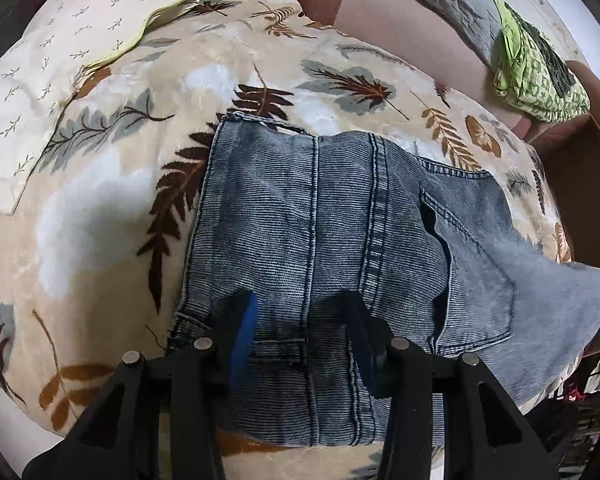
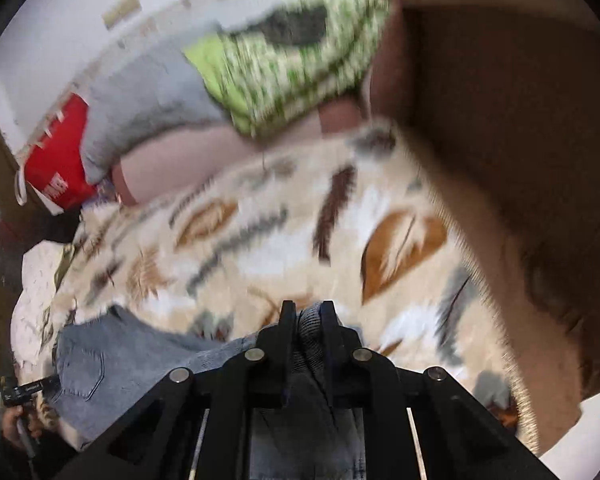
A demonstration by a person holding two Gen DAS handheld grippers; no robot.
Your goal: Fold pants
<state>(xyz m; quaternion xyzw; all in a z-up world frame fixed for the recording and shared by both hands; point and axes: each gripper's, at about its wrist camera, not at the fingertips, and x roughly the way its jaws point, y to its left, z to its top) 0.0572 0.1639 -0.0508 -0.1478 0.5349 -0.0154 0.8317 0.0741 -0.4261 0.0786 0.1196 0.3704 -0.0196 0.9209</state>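
Left tongs [image 1: 304, 316] hover spread apart, low over the waistband of the pants [image 1: 324, 216]; right tongs [image 2: 307, 314] are clenched on a bunched denim fold. Grey-blue ribbed jeans lie back-pocket up on the leaf-print blanket [image 1: 112, 184].

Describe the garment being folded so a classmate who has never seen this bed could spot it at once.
On the leaf-print blanket, find the jeans under the left claw. They are faded grey-blue ribbed denim with a stitched back pocket, unlike the green patterned cloth beyond.
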